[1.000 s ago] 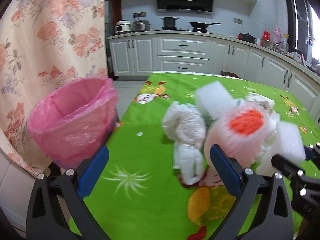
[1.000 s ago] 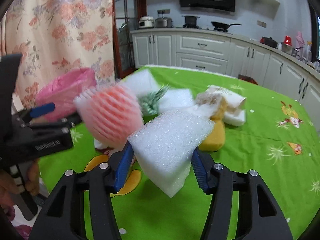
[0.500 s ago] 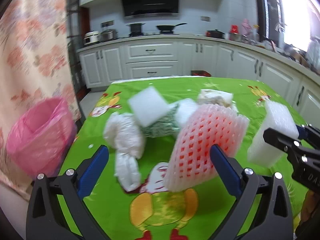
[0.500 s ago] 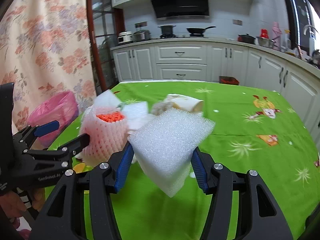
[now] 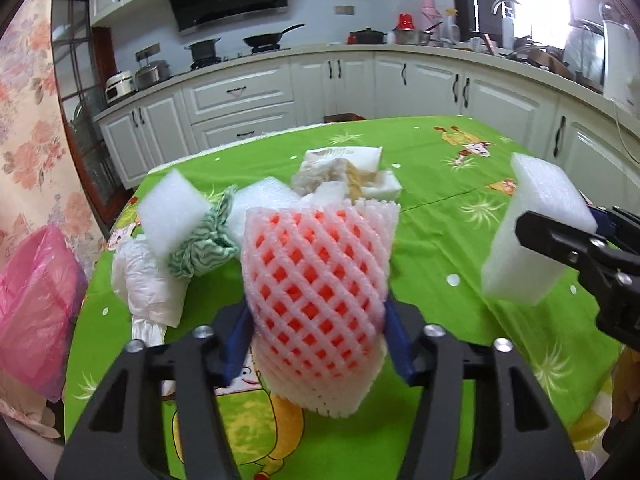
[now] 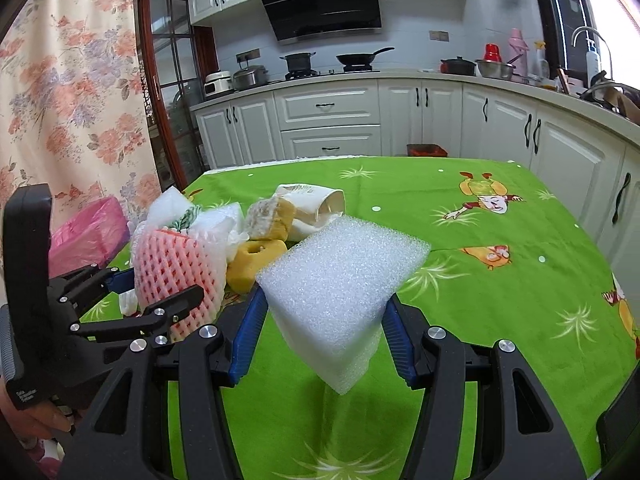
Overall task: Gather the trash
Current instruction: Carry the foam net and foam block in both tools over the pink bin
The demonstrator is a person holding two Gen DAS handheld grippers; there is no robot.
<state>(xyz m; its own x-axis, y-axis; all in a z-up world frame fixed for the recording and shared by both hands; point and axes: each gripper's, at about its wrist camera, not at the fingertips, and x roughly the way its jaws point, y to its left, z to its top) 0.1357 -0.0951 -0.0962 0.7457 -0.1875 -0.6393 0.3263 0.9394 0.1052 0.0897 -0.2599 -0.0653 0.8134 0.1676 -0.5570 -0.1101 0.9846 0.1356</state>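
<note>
My left gripper (image 5: 318,336) is shut on a pink-and-white foam fruit net (image 5: 318,280), held above the green table; the net also shows in the right wrist view (image 6: 176,268). My right gripper (image 6: 324,336) is shut on a white foam block (image 6: 340,292), which also shows at the right of the left wrist view (image 5: 532,236). A pile of trash lies behind: another foam block (image 5: 172,212), a green-white cloth (image 5: 208,240), white plastic bags (image 5: 148,284), yellow sponge pieces (image 6: 256,260) and a tipped paper cup (image 6: 316,208). A pink-lined bin (image 5: 36,312) stands at the table's left edge.
The table has a green cartoon cloth (image 6: 480,240). White kitchen cabinets (image 6: 332,128) and a counter with pots run behind and to the right. A floral curtain (image 6: 68,100) hangs at the left.
My left gripper has closed from wide open onto the foam fruit net and swung right, away from the bin. My right gripper still holds the foam block.
</note>
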